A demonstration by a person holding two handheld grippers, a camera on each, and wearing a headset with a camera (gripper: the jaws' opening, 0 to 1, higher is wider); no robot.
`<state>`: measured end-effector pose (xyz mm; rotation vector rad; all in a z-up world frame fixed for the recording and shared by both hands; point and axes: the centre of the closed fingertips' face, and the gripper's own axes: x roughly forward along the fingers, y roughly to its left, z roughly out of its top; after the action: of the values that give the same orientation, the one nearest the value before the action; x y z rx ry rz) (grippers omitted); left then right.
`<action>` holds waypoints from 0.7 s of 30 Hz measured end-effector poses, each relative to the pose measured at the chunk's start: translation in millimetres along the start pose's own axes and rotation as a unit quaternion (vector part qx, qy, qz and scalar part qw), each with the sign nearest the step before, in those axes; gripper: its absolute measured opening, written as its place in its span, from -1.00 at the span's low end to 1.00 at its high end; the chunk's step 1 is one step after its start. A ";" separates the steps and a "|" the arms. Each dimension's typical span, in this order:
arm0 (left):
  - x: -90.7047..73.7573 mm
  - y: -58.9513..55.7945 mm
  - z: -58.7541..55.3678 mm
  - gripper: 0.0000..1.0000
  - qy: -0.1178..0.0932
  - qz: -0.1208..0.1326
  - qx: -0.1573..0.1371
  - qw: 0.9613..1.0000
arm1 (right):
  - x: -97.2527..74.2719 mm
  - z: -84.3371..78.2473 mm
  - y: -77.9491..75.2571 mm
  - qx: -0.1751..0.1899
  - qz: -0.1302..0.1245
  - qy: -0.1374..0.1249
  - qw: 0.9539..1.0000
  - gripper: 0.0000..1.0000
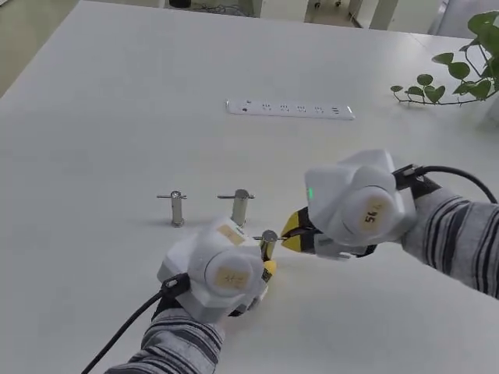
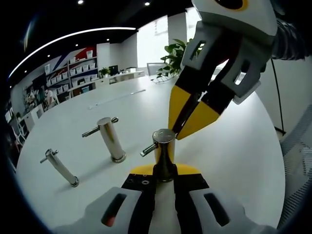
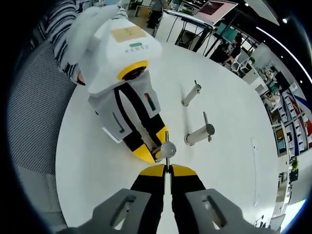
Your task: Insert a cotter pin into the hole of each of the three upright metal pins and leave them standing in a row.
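Seating the last cotter pin [image 2: 147, 149].
Our left gripper [image 2: 165, 174] clamps the third metal pin [image 2: 164, 146] upright on the surface [image 1: 117, 117]; our right gripper [image 3: 167, 171], closed on the cotter pin, needs a straight push through — middle pin [image 1: 239, 206] and end pin [image 1: 177, 209] carry theirs.

The metal pins [image 2: 110, 139] look glossy, the tabletop [image 2: 243, 161] smooth and matt.

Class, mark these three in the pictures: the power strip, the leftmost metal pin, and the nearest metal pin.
Power strip [image 1: 290, 109], head view, middle of its casing.
Leftmost metal pin [image 1: 177, 212], head view, its upright shaft.
Nearest metal pin [image 2: 164, 136], left gripper view, its round cap.
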<state>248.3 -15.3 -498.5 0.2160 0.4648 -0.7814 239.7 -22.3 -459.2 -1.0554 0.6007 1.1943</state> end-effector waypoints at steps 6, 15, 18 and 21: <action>0.3 0.3 0.2 -0.80 0.000 0.000 -0.001 1.000 | 1.2 4.6 1.0 -0.003 0.002 -0.008 1.000 -1.00; -0.4 1.2 -0.2 -0.80 0.000 0.000 -0.001 1.000 | -6.7 3.8 -4.3 0.013 -0.006 -0.012 1.000 -0.90; -0.4 1.4 -0.3 -0.80 0.000 0.000 -0.001 1.000 | -8.4 1.6 -3.5 0.028 -0.003 -0.014 1.000 -0.95; -0.5 1.5 -0.5 -0.80 -0.001 0.000 -0.002 1.000 | -8.0 1.6 -0.3 0.029 0.001 -0.015 0.999 -1.00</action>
<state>248.9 -13.9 -498.7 0.2128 0.4646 -0.7803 237.4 -24.4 -451.7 -0.9855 0.6099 1.1858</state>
